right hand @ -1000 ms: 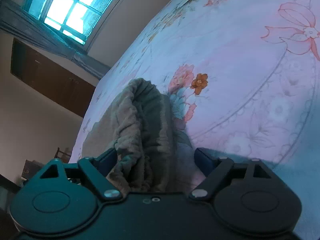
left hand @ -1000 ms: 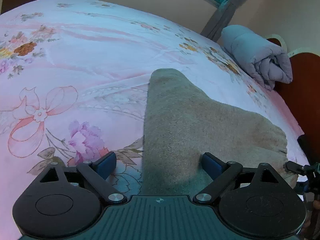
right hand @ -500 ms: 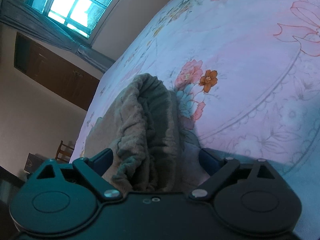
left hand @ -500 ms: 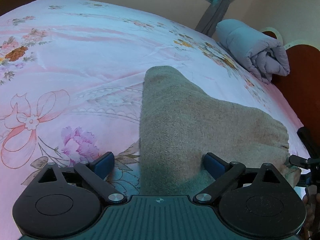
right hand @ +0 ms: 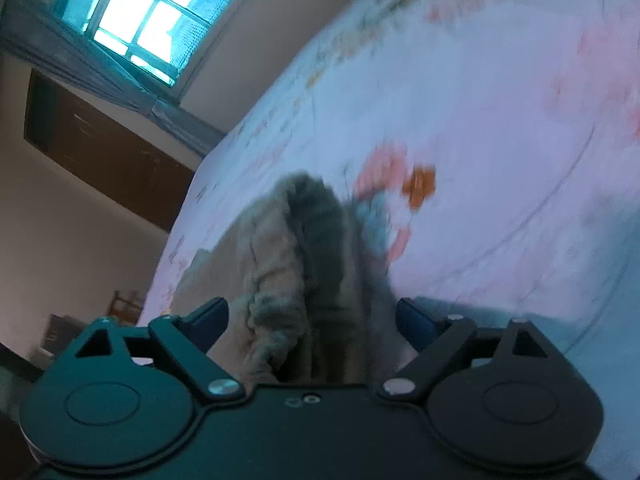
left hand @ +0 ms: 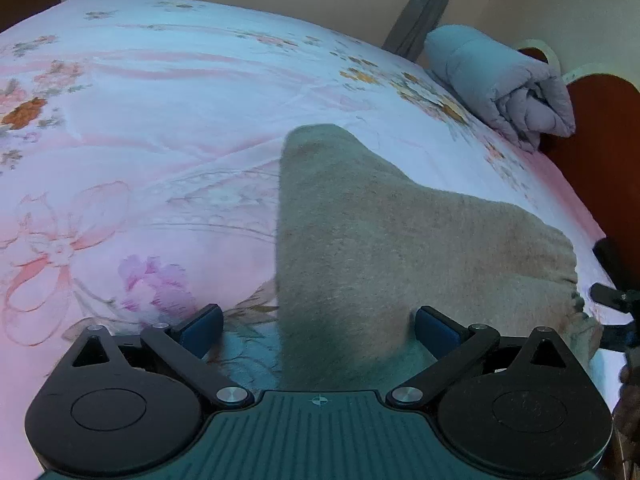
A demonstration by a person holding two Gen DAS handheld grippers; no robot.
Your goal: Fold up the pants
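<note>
Jaws on both your grippers stand wide apart, gripping nothing. Your left gripper (left hand: pixel 318 322) straddles the pants' (left hand: pixel 380 248) straight edge, cloth lying flat on the bed (left hand: pixel 160 120). Your right gripper (right hand: pixel 312 316) has the bunched waistband between its fingers; this view is blurred. A rolled quilt (left hand: pixel 504 84) lies by the headboard (left hand: pixel 600 140).

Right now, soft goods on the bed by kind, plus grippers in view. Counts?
Pants: 1
Rolled quilt: 1
Floral bedsheet: 1
Grippers: 2, left gripper and right gripper
Total: 5
</note>
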